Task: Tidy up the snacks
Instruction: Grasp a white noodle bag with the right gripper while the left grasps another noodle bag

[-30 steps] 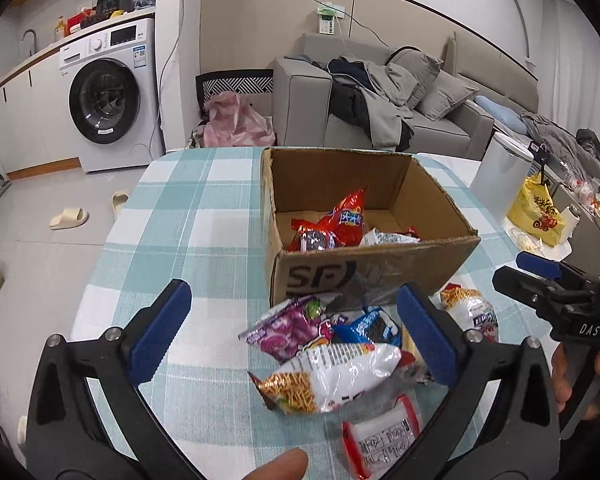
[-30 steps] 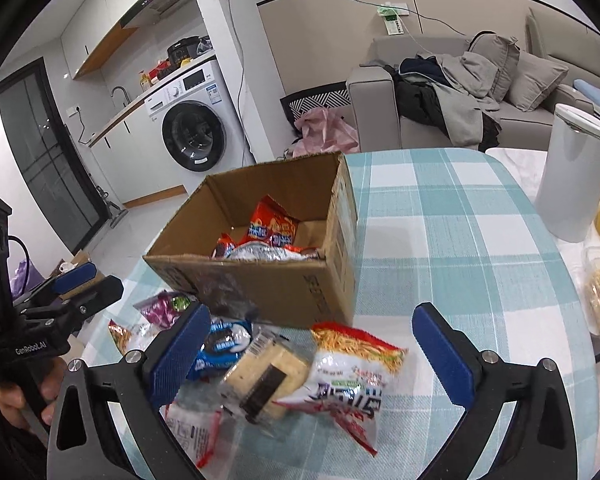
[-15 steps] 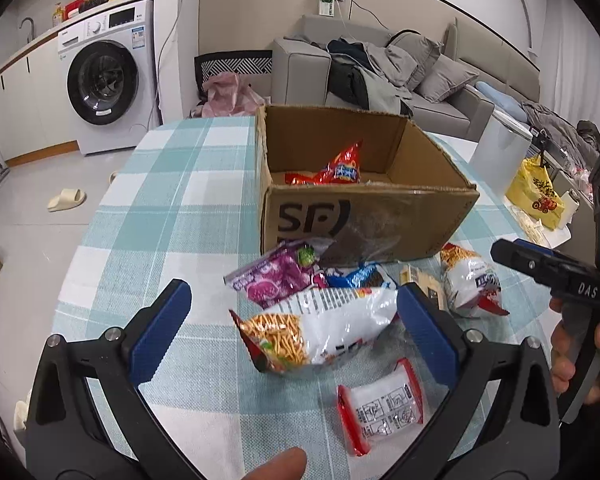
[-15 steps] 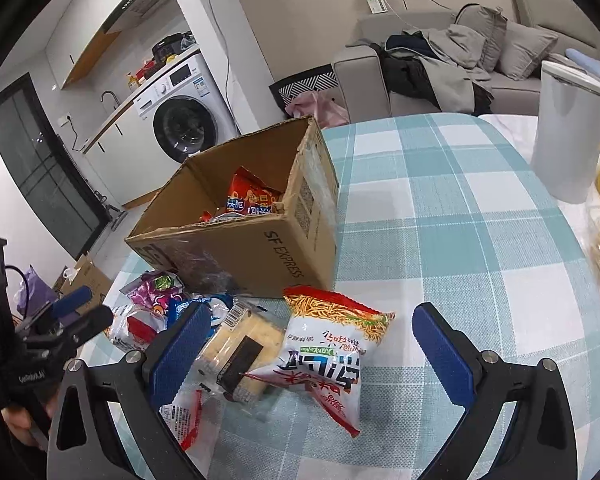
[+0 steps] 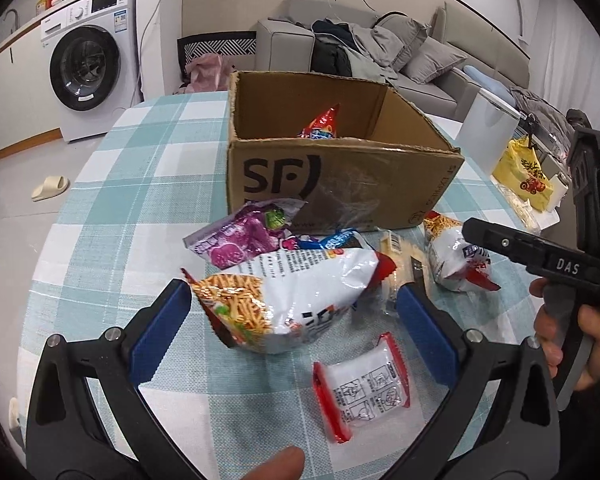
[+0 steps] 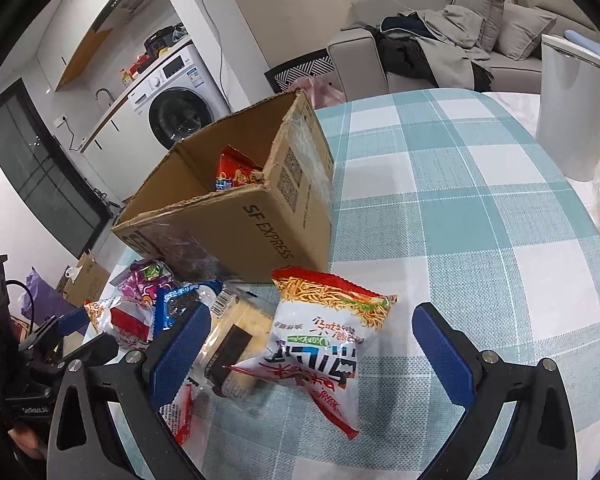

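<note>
Left wrist view: jaws spread wide on the left gripper (image 5: 294,334), straddling a white noodle-snack bag (image 5: 296,300) without pressing it. Beyond, a purple packet (image 5: 240,240) and a blue packet (image 5: 332,240) lying against the front of the cardboard box (image 5: 340,176), with a red bag (image 5: 322,126) inside. Small red-edged sachet (image 5: 362,394) near the right finger. On the checked tablecloth (image 5: 140,184).

Right wrist view: jaws likewise released on the right gripper (image 6: 312,350), framing a second noodle-snack bag (image 6: 324,344) just in front of the box corner (image 6: 260,220). Pale cracker pack (image 6: 236,340) touching its left side, by the left finger. White bin (image 6: 572,108) well apart at the table's far right.
</note>
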Motion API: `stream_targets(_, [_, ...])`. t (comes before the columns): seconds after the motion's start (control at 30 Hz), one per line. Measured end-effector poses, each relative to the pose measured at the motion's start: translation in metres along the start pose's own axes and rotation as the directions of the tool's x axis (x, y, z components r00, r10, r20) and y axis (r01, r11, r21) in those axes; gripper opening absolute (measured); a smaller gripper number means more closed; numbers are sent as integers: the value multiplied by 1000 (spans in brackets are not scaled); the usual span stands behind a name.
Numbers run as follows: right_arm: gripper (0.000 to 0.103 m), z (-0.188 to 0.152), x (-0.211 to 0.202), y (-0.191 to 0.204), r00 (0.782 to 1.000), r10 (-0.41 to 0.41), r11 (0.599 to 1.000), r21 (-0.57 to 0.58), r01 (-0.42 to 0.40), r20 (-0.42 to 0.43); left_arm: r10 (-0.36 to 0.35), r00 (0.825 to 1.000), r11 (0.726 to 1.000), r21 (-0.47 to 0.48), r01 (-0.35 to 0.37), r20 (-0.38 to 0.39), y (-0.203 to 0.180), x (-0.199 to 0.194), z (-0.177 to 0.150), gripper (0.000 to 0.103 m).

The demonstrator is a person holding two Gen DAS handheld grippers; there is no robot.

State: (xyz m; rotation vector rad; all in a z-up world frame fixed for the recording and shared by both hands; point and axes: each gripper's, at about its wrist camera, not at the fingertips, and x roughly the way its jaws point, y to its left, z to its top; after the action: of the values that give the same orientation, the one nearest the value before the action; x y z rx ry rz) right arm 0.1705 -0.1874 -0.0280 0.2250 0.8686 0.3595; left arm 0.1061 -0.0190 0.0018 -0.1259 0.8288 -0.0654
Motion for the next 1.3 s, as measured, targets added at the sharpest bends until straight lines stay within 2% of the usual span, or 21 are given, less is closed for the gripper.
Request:
stream_targets(0.37, [103, -5, 10, -6, 999, -17, 1000, 9, 17, -29, 53, 998, 999, 1, -53, -37, -4, 19, 1, 103])
stream_targets(0.5, [102, -6, 16, -11, 999, -10, 1000, 22, 11, -43, 94, 994, 995, -19, -95, -52, 4, 26, 0, 103])
stream_targets(0.63, [101, -7, 20, -13, 998, 2, 1000, 29, -1, -57, 93, 994, 995, -39, -95, -60, 15, 30, -3, 103])
stream_targets(0.7, [96, -8, 22, -14, 998, 12, 999, 31, -10, -63, 84, 995, 995, -43, -87, -61, 17, 30, -4, 103])
stream_targets(0.77, [85, -9, 26, -14, 997, 22, 999, 31, -19, -75, 80, 995, 996, -44, -83, -59, 17, 30, -4, 103])
stream_targets(0.87, [78, -10, 27, -13, 996, 30, 999, 29, -28, -81, 78, 996, 996, -39, -80, -51, 16, 30, -4, 102])
stream_targets(1.1, [58, -10, 26, -7, 996, 33, 999, -9, -34, -80, 23, 999, 999, -28, -24, -39, 11, 28, -3, 71])
stream_targets(1.3, [49, -10, 20, -1, 998, 34, 999, -41, -36, -56, -11, 1000, 999, -40, 10, -26, 15, 25, -7, 61])
